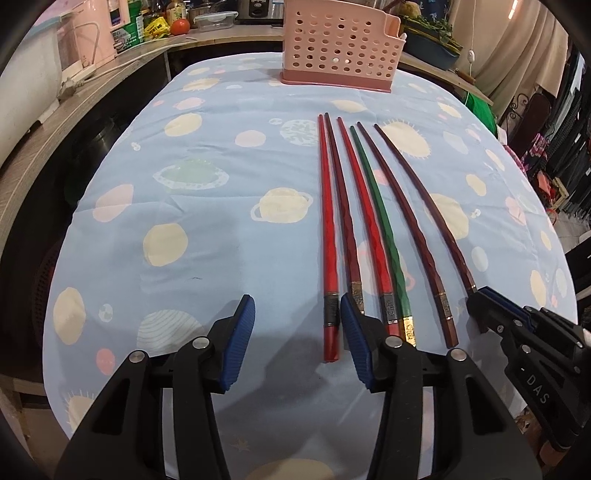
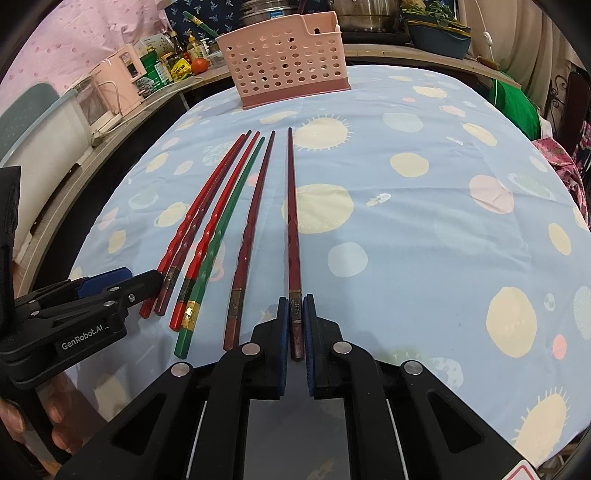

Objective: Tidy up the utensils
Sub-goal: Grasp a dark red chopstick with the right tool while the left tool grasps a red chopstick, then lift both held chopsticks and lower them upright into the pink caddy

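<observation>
Right gripper (image 2: pixel 296 308) low centre of frame, clamped on the butt of a dark red chopstick (image 2: pixel 291 229), left gripper (image 1: pixel 297 314) jaws apart beside the red chopstick (image 1: pixel 328 236), pink perforated utensil basket (image 2: pixel 291 62) at top centre

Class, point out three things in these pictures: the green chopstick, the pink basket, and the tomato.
green chopstick (image 1: pixel 380 214), left wrist view, middle of its shaft
pink basket (image 2: pixel 288 66), right wrist view, holed front wall
tomato (image 1: pixel 180 26), left wrist view, its middle
</observation>
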